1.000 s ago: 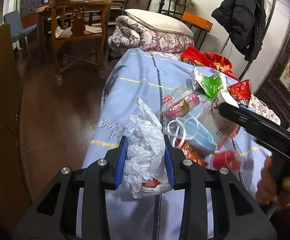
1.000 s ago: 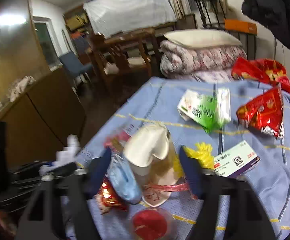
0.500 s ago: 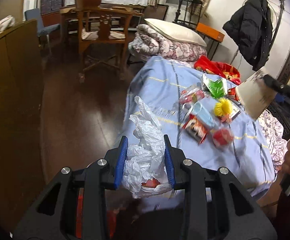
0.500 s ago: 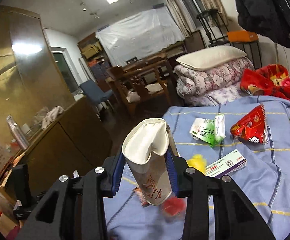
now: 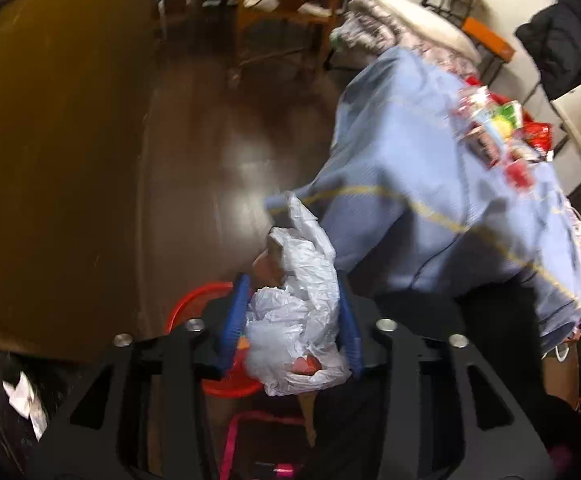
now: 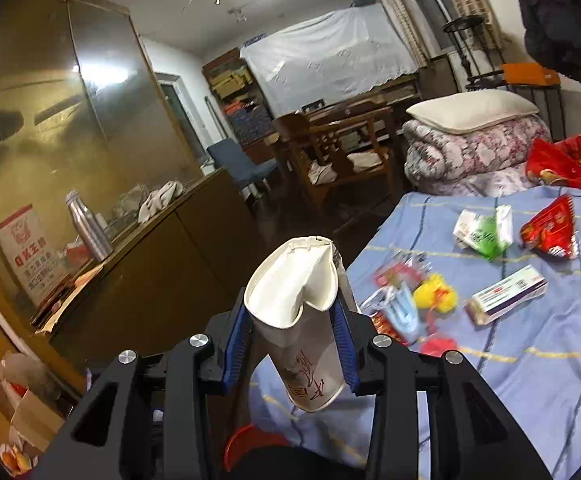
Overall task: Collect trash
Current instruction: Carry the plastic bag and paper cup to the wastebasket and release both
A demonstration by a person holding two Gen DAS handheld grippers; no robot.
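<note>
A crumpled white plastic bag (image 5: 302, 312) hangs between the blue pads of my left gripper (image 5: 292, 280). Its jaws are opening, and a gap shows beside the left pad. Below it on the floor stands a red bin (image 5: 194, 304), beside the bed. My right gripper (image 6: 290, 308) is shut on a crushed white paper cup (image 6: 306, 344), held above the bed's near corner. On the blue sheet (image 6: 530, 360) lie a green-white packet (image 6: 482, 232), a red snack bag (image 6: 550, 228), a small box (image 6: 506, 292), a yellow lump (image 6: 436, 292) and a blue face mask (image 6: 400, 312).
A long brown cabinet (image 6: 150, 264) runs along the left, across a strip of dark wooden floor (image 5: 210, 140) from the bed. A wooden chair (image 6: 342, 152) and a folded quilt with a pillow (image 6: 474, 140) stand beyond the bed. The red bin's rim (image 6: 246, 440) shows under the cup.
My left gripper swung off the bed to above the floor and the red bin, tilting down, and its jaws widened. My right gripper lifted the cup up off the sheet.
</note>
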